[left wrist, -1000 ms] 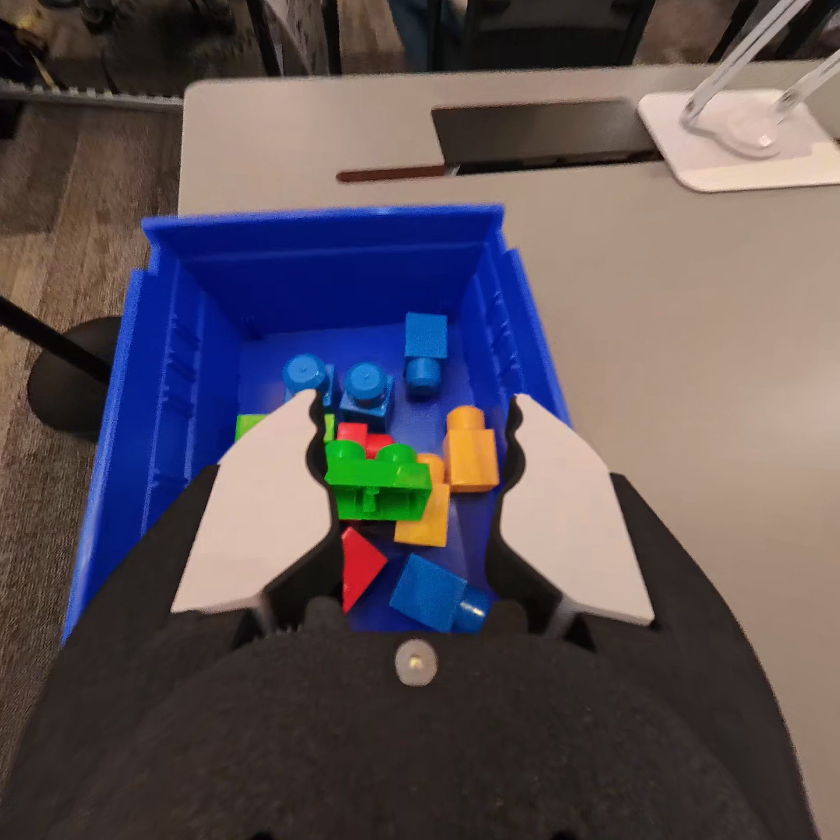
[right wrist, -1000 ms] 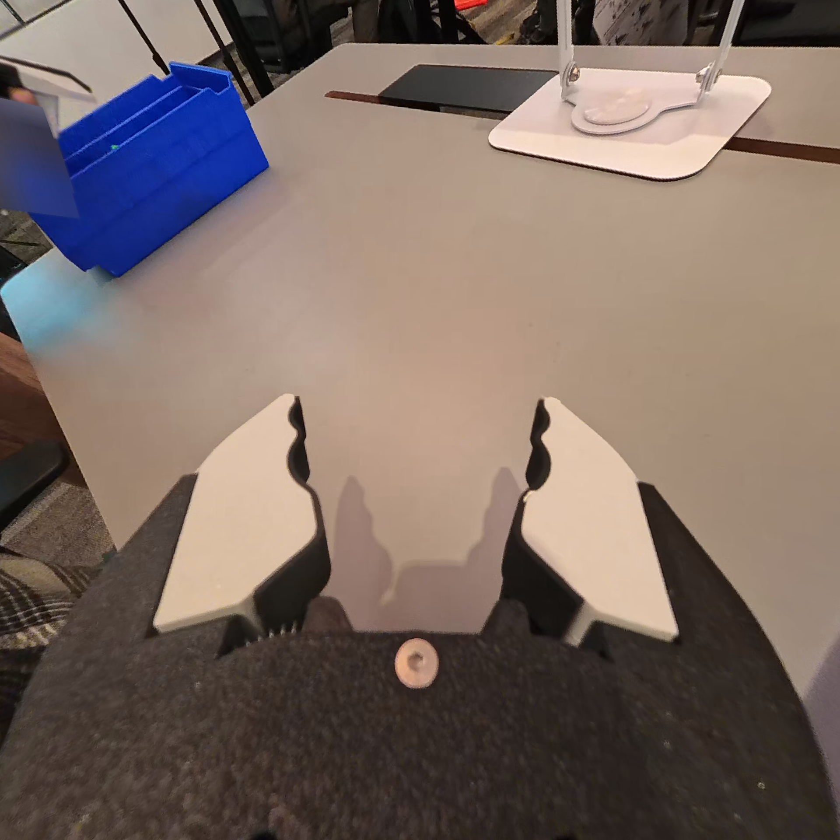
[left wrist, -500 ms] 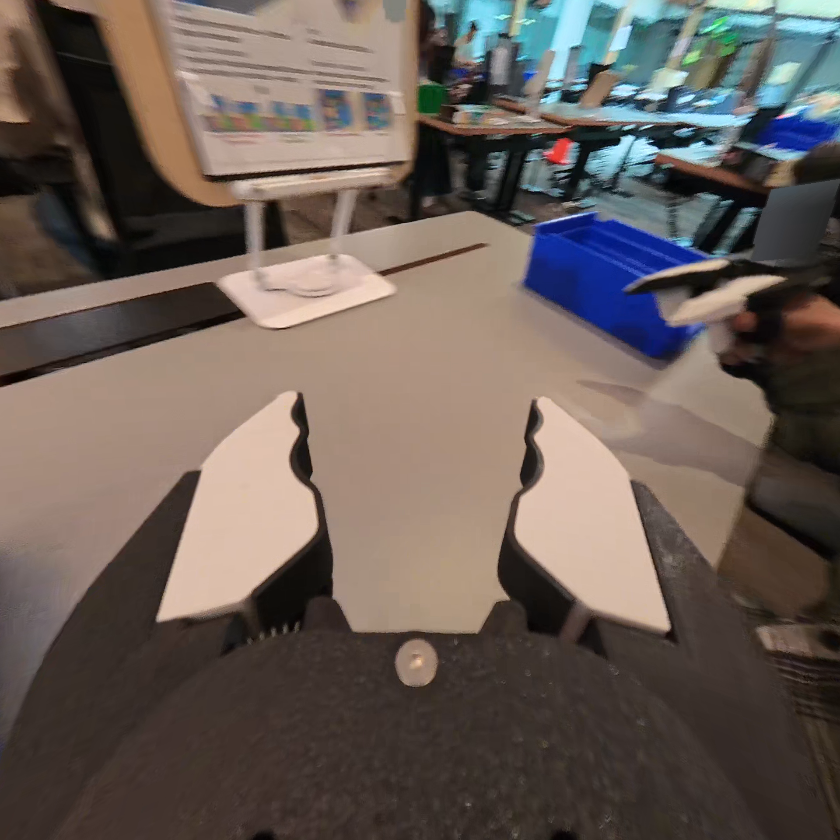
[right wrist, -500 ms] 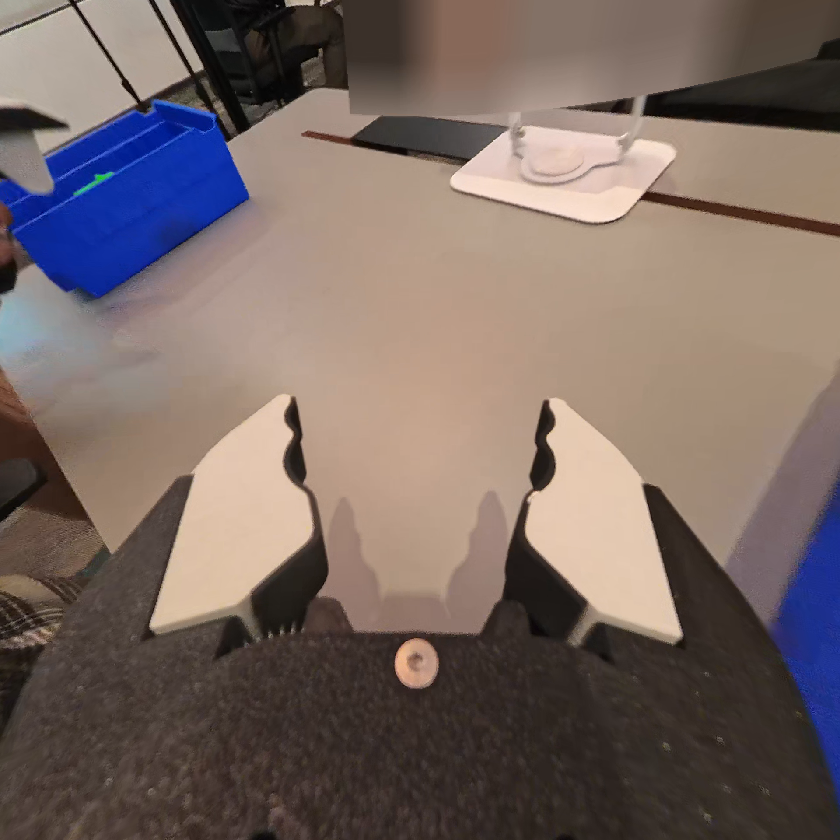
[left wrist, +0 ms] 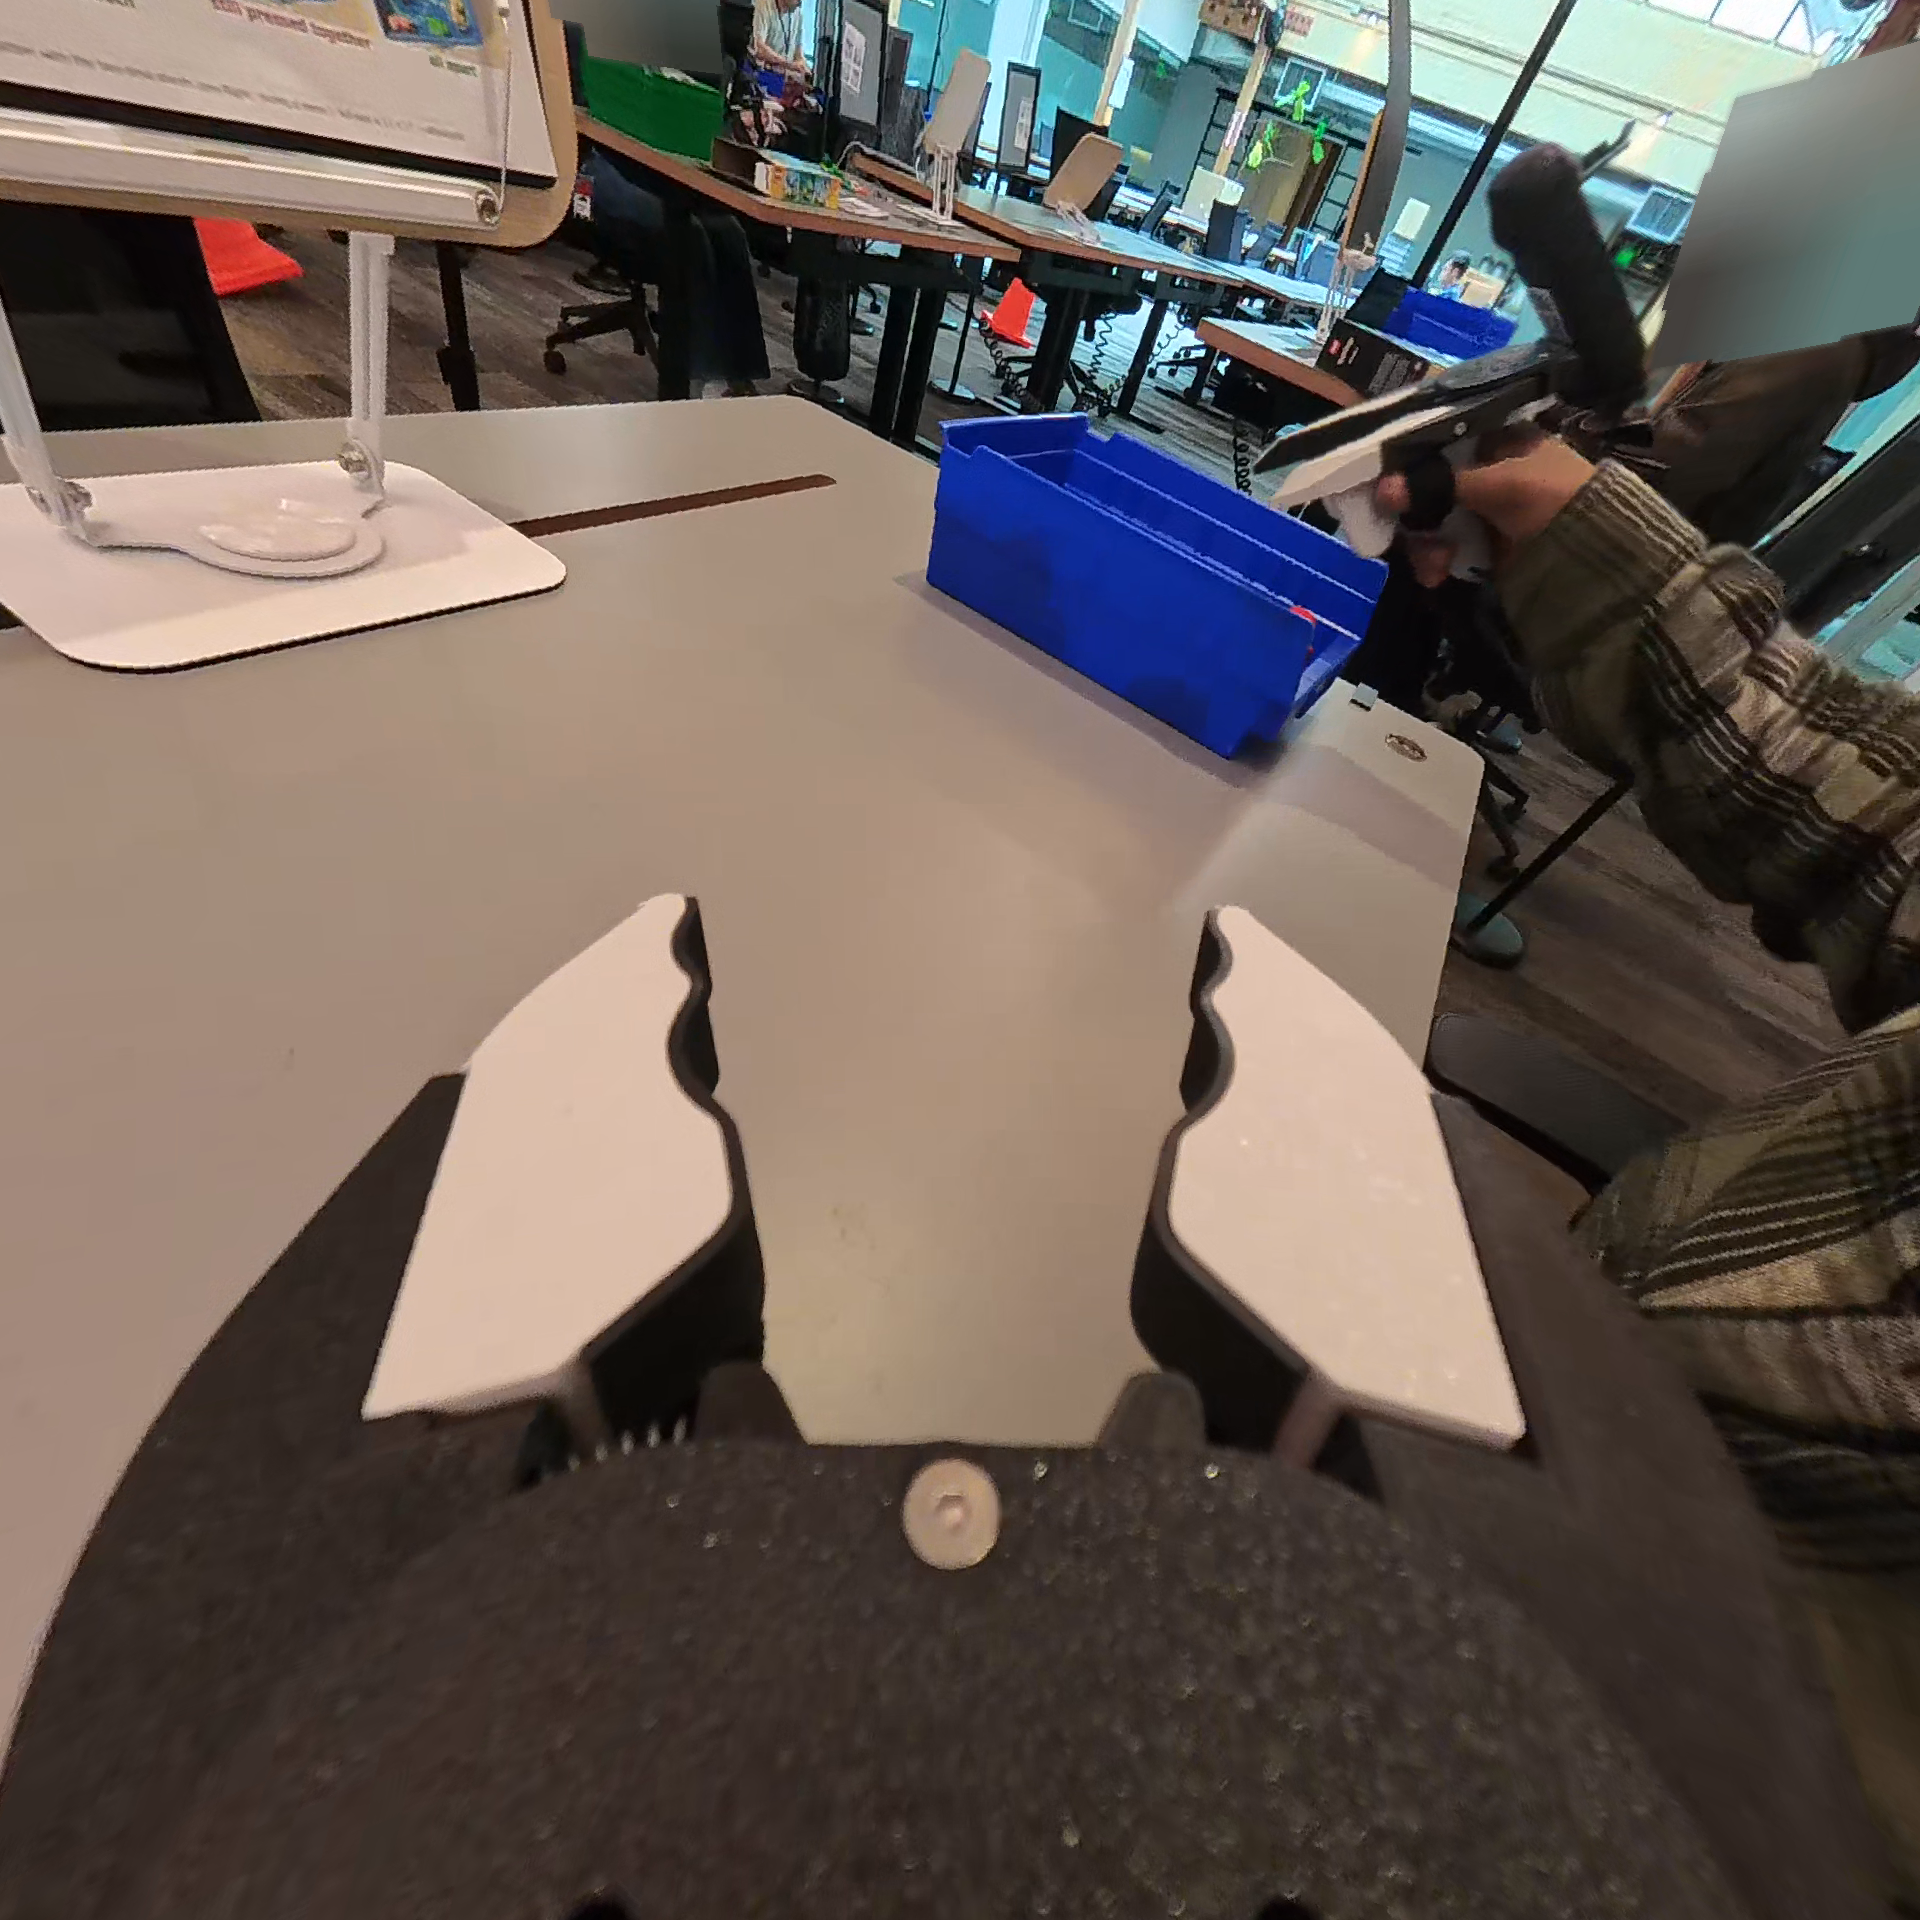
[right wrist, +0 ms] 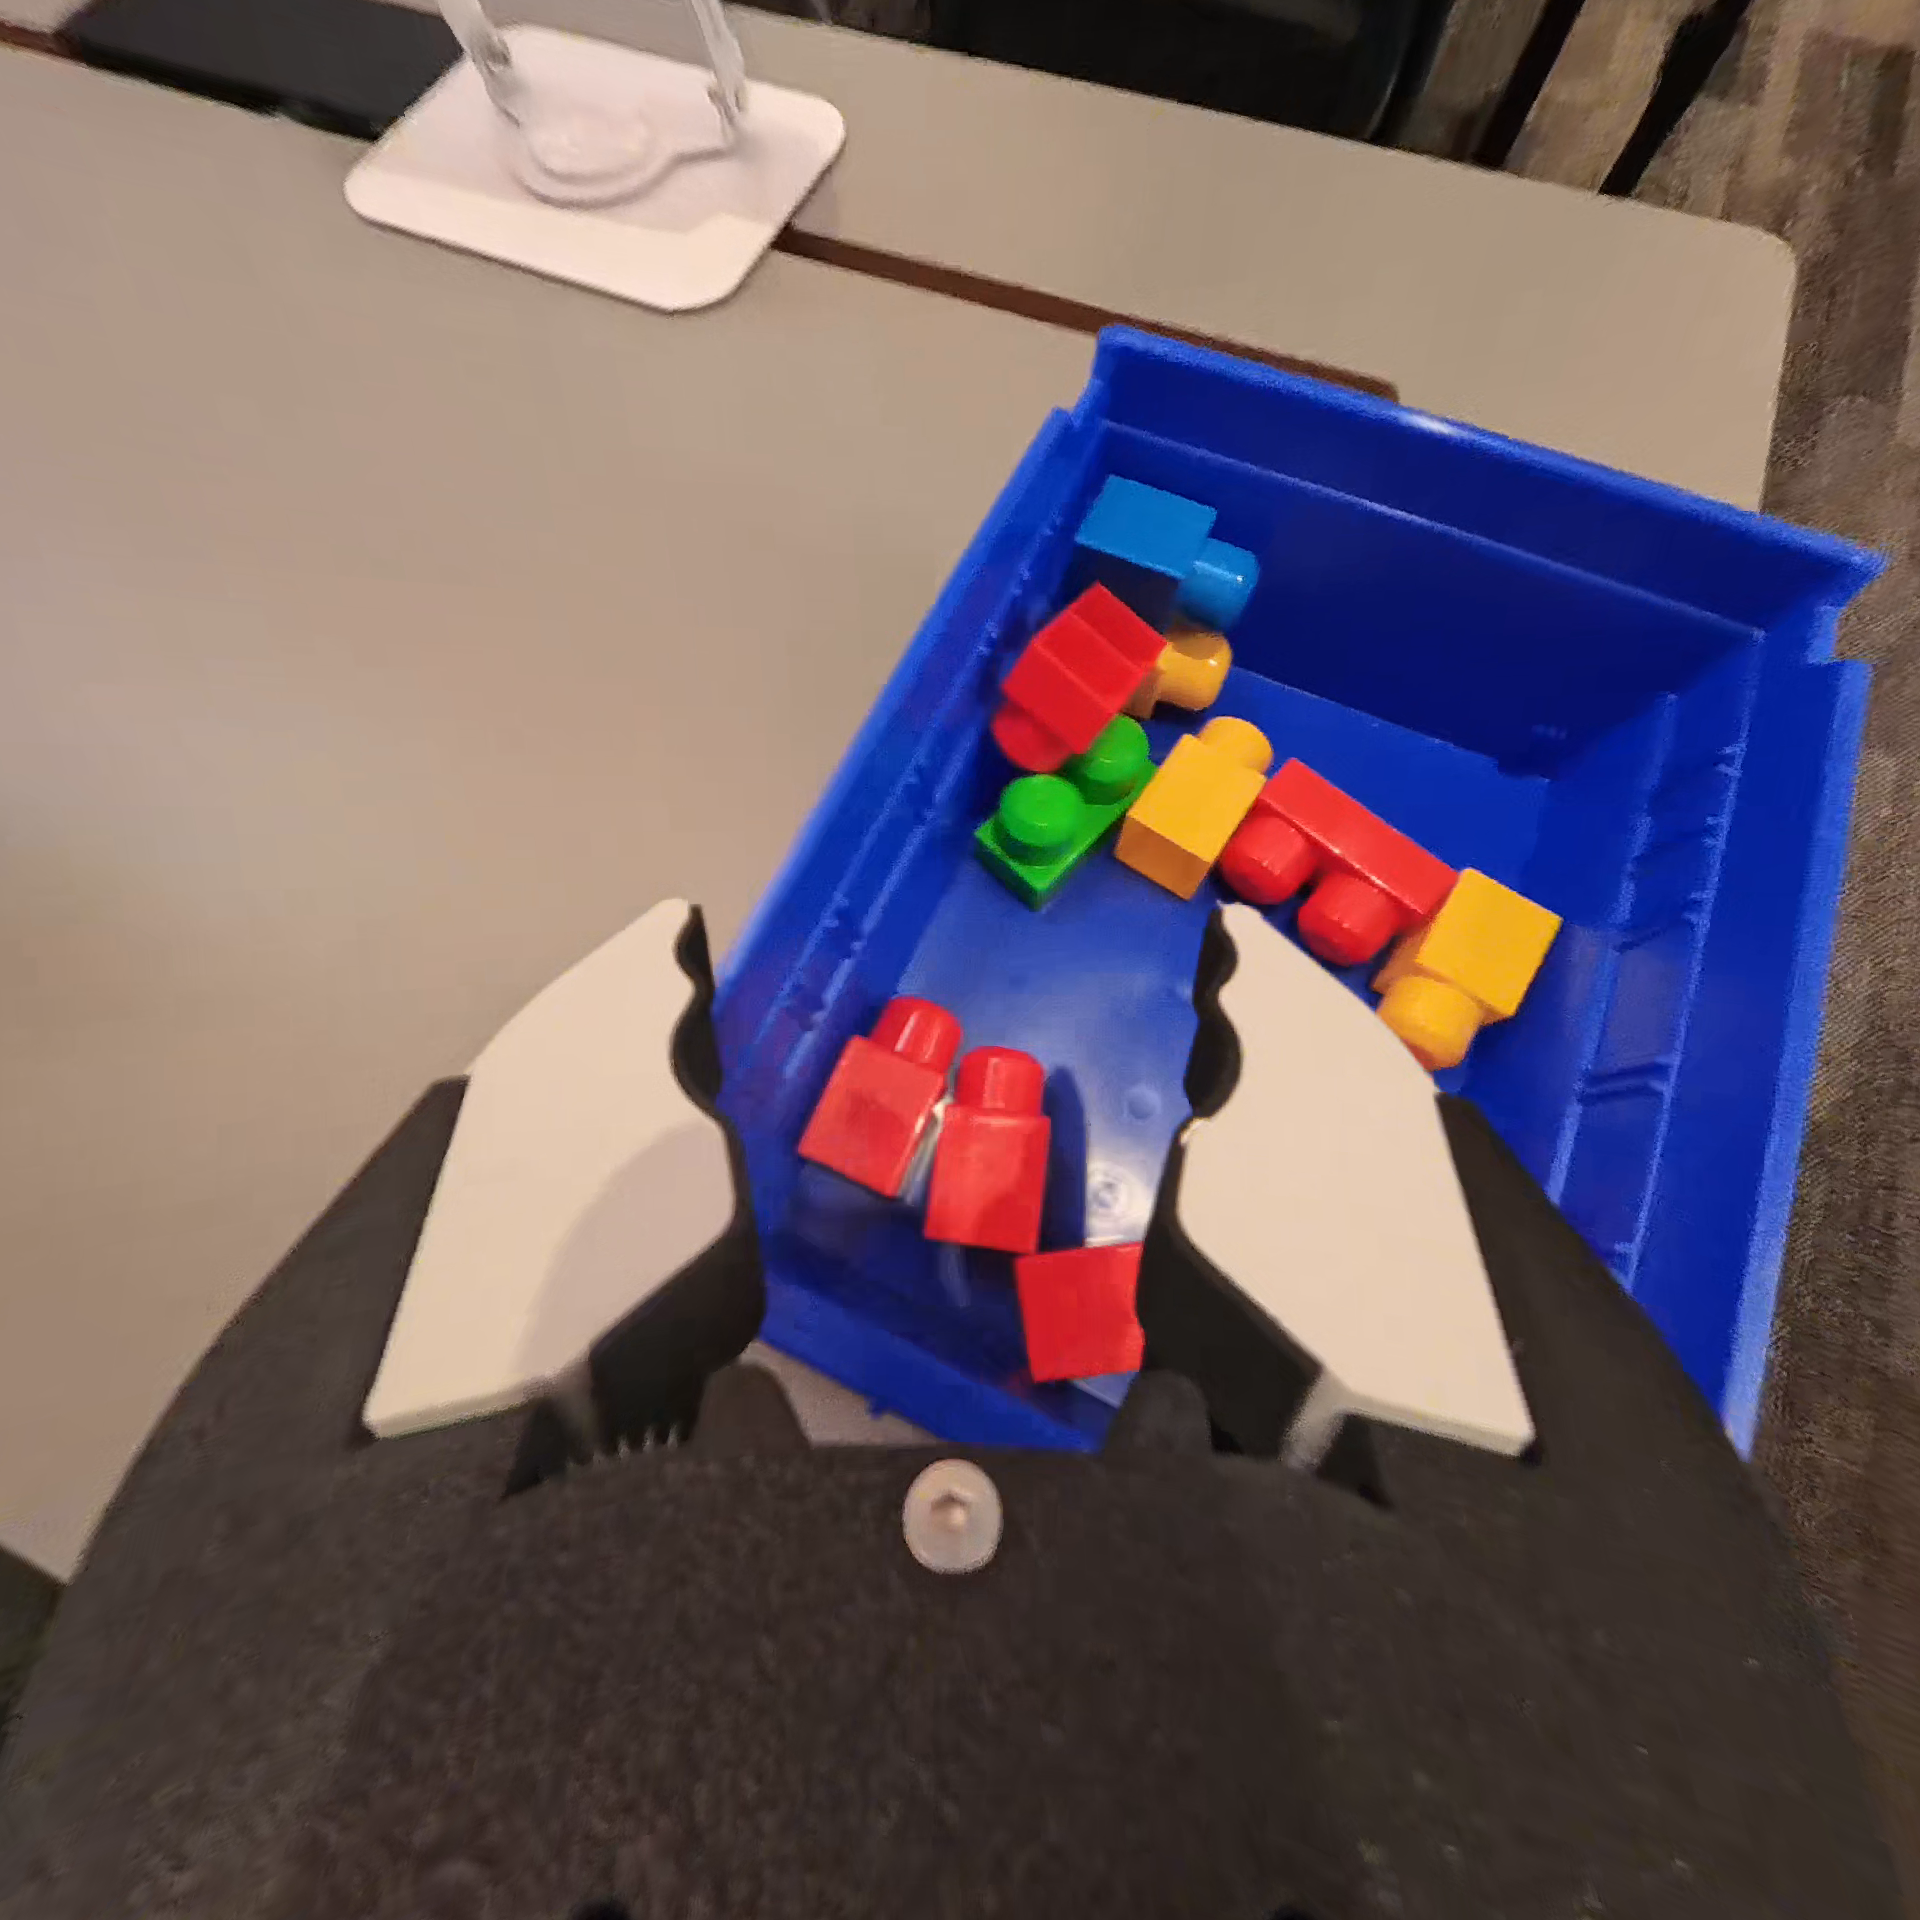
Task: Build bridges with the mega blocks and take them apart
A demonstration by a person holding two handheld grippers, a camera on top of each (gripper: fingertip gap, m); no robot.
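Observation:
My right gripper (right wrist: 954, 914) is open and empty, just above the near end of a blue bin (right wrist: 1455, 582). Loose mega blocks lie in the bin: two red single blocks (right wrist: 935, 1132) between my fingers, a third red one (right wrist: 1081, 1309), a green two-stud block (right wrist: 1060, 821), yellow blocks (right wrist: 1195, 810), a red two-stud block (right wrist: 1340, 842) and a blue block (right wrist: 1153, 540). My left gripper (left wrist: 951, 914) is open and empty over bare grey table. In the left wrist view the blue bin (left wrist: 1101, 582) stands far right, with the right gripper (left wrist: 1340, 457) held above it.
A white stand base (left wrist: 281, 561) with clear legs sits at the table's far left; it also shows in the right wrist view (right wrist: 613, 177). The table edge (left wrist: 1455, 831) runs just past the bin. A sleeved arm (left wrist: 1704, 707) reaches in from the right.
The left gripper swung away from a bin of blocks and now faces across the table. The right gripper moved from bare table to above the blue bin. Both stayed open.

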